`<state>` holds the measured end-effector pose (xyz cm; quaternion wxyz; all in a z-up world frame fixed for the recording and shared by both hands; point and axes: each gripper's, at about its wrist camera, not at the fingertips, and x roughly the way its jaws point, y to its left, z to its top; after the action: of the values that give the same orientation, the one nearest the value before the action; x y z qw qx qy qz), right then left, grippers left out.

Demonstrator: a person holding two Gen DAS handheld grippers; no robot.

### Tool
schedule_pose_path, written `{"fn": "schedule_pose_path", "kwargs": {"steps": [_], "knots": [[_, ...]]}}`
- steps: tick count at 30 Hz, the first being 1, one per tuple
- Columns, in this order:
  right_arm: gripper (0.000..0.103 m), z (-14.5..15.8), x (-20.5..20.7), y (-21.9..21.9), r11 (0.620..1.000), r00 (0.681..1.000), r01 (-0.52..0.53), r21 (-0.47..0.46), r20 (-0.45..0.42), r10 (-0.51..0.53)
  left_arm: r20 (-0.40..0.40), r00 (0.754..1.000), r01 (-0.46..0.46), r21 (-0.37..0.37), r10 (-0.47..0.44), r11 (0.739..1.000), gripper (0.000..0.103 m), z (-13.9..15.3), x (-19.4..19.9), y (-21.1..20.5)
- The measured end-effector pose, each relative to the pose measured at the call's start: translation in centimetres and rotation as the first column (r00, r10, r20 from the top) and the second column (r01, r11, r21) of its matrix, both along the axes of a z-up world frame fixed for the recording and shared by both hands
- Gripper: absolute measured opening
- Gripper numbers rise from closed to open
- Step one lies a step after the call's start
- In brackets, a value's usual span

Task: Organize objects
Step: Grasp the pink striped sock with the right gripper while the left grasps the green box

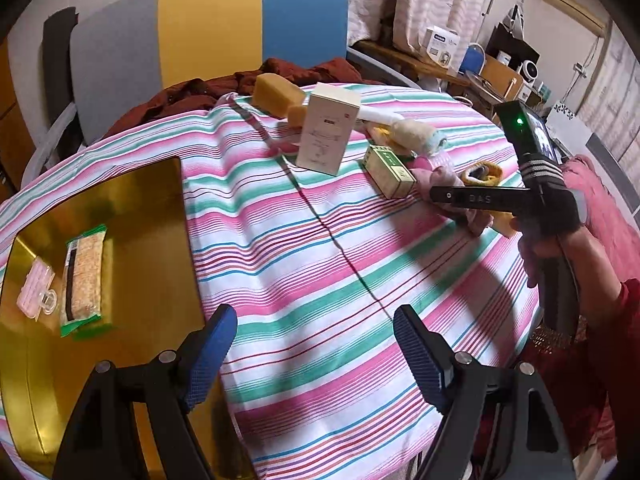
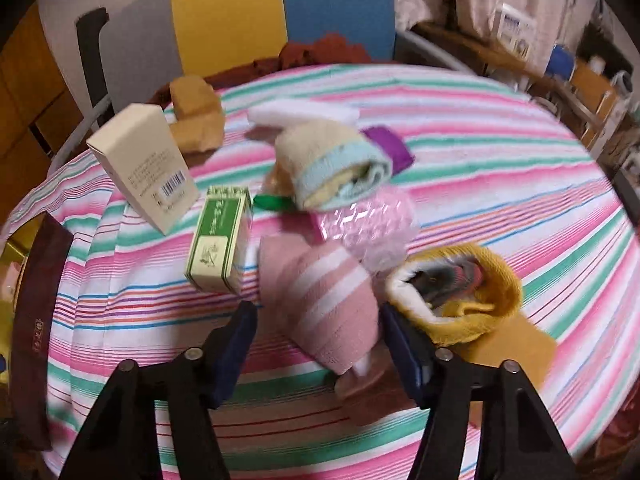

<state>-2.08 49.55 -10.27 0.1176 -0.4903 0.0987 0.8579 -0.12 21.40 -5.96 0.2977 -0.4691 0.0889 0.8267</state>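
Note:
My left gripper [image 1: 314, 350] is open and empty above the striped cloth, beside a gold box [image 1: 132, 216] that holds a snack packet [image 1: 84, 280] and a pink clip case [image 1: 35, 288]. My right gripper [image 2: 318, 344] is open, its jaws on either side of a pink striped rolled sock [image 2: 324, 304] lying on the table. Around it lie a green box [image 2: 220, 240], a tall white box [image 2: 144, 164], a cream-and-blue sock roll [image 2: 332, 168], a pink bubble-wrap pack [image 2: 368, 220] and a yellow sock roll [image 2: 460, 292]. The right gripper also shows in the left wrist view [image 1: 472, 200].
A round table with a striped cloth [image 1: 320, 260] fills both views. Tan sponge blocks [image 1: 280, 94] lie at the far edge. A chair with grey, yellow and blue back [image 1: 208, 28] stands behind. A dark red strip [image 2: 36, 320] lies at the left by the gold box.

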Motion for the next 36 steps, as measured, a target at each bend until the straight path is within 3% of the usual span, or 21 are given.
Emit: {"fn": "schedule_pose_path", "kwargs": {"steps": [6,11,16,23,30,36], "knots": [[0.049,-0.7,-0.1,0.0,1.000,0.999,0.002,0.022,0.038,-0.003,0.013,1.000,0.023,-0.021,-0.022,1.000,0.082,-0.6,-0.5,2.4],[0.041,-0.7,0.4,0.9,0.998,0.998,0.052,-0.019,0.044,-0.051,0.007,0.999,0.039,-0.041,-0.039,0.998,0.082,-0.9,-1.9,5.4],[0.040,-0.5,1.1,1.7,0.995,0.995,0.095,-0.042,0.038,-0.093,-0.002,0.998,0.056,-0.043,-0.056,0.998,0.082,-1.3,-3.6,9.1],[0.040,-0.4,2.5,3.0,0.984,0.986,0.162,-0.071,0.052,-0.158,0.064,0.997,0.038,-0.028,-0.037,0.999,0.082,-2.6,-6.0,13.2],[0.040,-0.4,2.3,3.4,0.980,0.984,0.175,-0.091,0.049,-0.171,0.080,0.997,0.015,-0.032,-0.012,0.999,0.082,-3.4,-8.0,16.5],[0.040,-0.6,2.5,3.9,0.975,0.981,0.194,-0.113,0.051,-0.189,0.063,0.998,-0.010,-0.097,0.017,0.995,0.080,-4.6,-10.3,18.9]]}}
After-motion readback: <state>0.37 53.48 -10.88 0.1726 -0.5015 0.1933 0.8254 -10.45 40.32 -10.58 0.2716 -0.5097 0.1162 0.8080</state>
